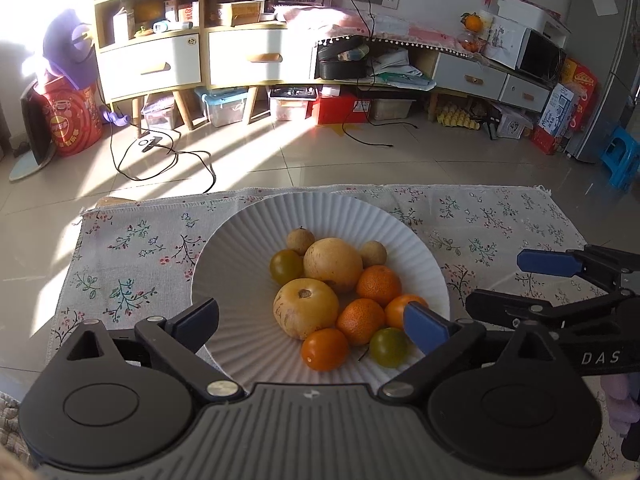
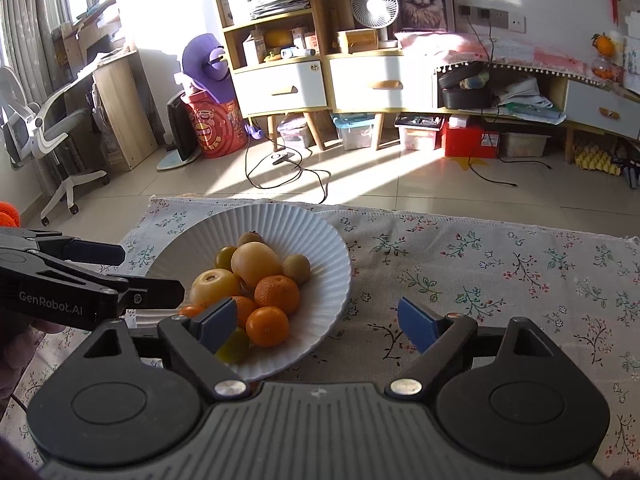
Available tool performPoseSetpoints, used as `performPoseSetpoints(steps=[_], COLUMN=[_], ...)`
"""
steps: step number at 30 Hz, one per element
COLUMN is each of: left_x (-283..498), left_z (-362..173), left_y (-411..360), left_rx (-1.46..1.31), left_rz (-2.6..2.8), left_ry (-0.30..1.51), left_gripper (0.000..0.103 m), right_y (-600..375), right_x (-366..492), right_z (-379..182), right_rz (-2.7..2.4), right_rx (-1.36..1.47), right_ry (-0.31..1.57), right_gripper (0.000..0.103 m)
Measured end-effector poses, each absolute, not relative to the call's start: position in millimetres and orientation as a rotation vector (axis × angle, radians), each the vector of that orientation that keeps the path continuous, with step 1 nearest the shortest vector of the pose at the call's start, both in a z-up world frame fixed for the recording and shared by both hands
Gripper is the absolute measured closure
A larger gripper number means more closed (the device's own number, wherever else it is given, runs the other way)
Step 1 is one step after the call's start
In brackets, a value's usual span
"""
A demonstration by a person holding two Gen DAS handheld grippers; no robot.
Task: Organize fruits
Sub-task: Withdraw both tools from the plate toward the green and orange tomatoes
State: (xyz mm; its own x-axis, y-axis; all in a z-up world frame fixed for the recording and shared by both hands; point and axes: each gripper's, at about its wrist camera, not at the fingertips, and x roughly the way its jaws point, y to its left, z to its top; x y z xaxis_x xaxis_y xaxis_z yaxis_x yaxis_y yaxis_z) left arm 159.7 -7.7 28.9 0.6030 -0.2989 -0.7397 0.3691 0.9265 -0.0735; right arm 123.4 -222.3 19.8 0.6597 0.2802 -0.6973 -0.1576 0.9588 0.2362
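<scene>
Left wrist: left gripper (image 1: 316, 322) jaws wide apart, nothing btwn pads, hovering over near rim of white ribbed plate (image 1: 248, 240) on floral cloth (image 1: 132, 248). Fruits (image 1: 336, 296) piled in plate centre. Right gripper (image 1: 496, 286) just beside plate, at right

Right wrist: right gripper (image 2: 320, 322) also apart, empty; plate (image 2: 320, 240) ahead-left w/ fruits (image 2: 256, 280) inside, left gripper (image 2: 148, 272) at its left edge

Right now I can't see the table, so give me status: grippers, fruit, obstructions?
Left gripper and right gripper open, empty. Fruit piled in white ribbed plate. Nothing blocking.
</scene>
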Motion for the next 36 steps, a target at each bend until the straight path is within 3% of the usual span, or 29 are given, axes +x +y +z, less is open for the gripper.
performPoseSetpoints(steps=[12,36], left_x=[120,79], left_z=[27,-6], left_y=[-8,0], left_rx=[0.147,0.164], left_rz=[-0.402,-0.314], left_ry=[0.849,0.873], left_gripper=[0.001,0.001], right_y=[-223,-204], right_x=[102,63], right_z=[26,19], right_rz=[0.227,0.228], right_rx=[0.167,0.065], right_ry=[0.828,0.839], right_gripper=[0.006,0.001])
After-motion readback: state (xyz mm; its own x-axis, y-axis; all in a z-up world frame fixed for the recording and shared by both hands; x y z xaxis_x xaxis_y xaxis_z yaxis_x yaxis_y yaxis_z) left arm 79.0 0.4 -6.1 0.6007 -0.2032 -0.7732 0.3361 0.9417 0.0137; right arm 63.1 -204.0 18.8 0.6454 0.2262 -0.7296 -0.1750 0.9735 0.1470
